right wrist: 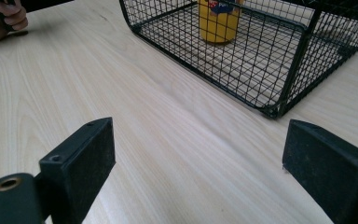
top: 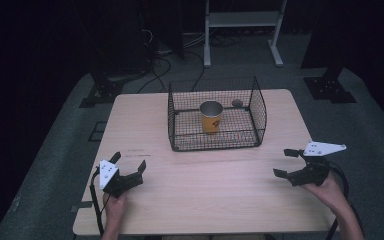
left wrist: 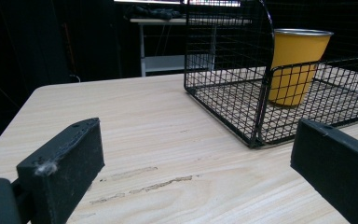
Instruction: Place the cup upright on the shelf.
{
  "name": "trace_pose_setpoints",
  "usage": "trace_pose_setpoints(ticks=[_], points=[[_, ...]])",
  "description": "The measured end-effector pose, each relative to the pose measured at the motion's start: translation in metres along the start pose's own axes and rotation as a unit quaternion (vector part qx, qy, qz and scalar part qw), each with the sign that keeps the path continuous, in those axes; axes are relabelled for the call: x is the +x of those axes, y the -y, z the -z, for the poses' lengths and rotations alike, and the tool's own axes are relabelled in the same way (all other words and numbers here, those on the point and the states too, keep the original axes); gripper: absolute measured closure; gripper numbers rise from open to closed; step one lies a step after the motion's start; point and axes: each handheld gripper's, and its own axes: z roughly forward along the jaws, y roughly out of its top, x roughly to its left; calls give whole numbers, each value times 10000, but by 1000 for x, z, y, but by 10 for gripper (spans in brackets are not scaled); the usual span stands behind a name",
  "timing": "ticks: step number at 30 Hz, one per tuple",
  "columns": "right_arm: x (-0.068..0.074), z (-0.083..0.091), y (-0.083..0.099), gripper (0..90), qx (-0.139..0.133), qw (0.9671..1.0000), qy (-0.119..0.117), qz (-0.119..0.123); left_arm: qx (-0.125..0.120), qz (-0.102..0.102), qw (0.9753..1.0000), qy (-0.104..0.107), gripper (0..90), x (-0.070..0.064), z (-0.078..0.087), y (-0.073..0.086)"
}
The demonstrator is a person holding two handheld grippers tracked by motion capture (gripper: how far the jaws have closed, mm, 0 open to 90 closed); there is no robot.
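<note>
While both sets of jaws sit wide apart and empty, I see the cup (top: 211, 116) upright in the basket (top: 258, 107), at 1 o'clock from my left gripper (top: 129, 168), 11 o'clock from my right gripper (top: 285, 163), roughly equidistant.

Dim, slightly grainy high view: the pale wooden worktop (top: 205, 190) is the one evenly lit area, under soft overhead light, while the floor and room around it fall off into near black. Shadows on the wood are faint and short. No strong glare anywhere; the metal rim of the yellow cup (top: 211, 116) catches a small highlight. Both gripper views are brighter and warmer, with the wood grain sharp at mid distance. The black jaws in the near foreground look soft and loom large, stretched toward the lower corners by the wide lens. The backgrounds stay dark.
</note>
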Motion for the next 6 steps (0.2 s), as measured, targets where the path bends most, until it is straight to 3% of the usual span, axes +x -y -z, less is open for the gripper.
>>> trace_pose_setpoints(ticks=[6], points=[[4, 5, 9, 83, -51, 9999, 29, -90, 1, 0, 10000, -22, 20, 0, 0, 0]])
